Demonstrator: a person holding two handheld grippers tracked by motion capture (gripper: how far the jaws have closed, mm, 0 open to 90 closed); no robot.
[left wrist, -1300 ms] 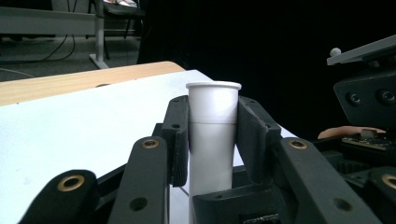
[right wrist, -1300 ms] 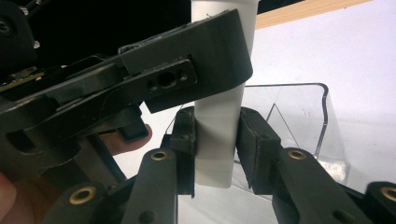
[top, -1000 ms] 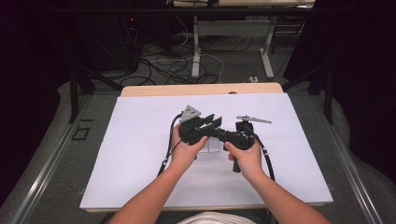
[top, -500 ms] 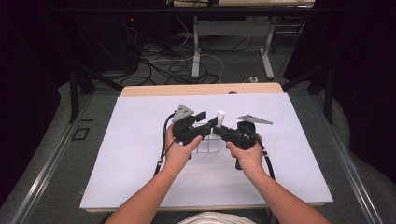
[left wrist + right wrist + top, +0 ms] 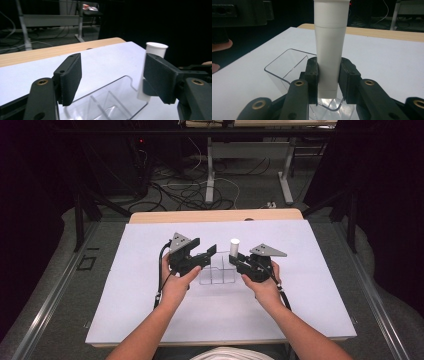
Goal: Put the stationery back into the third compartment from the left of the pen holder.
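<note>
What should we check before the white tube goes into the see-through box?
1. Right gripper pinches the white tube on both sides: ok.
2. Tube stands upright: ok.
3. Left gripper has just been opening, nothing between its jaws: ok.
4. Clear box sits flat on the white table: ok.
5. Tube's bottom end lined up over a compartment: cannot tell.
6. Box held steady: not ok, nothing grips it.

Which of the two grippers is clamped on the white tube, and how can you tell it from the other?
The right gripper: its pads press the white tube upright over the clear organiser. The left gripper has just been opening, its jaws apart with nothing between them.
</note>
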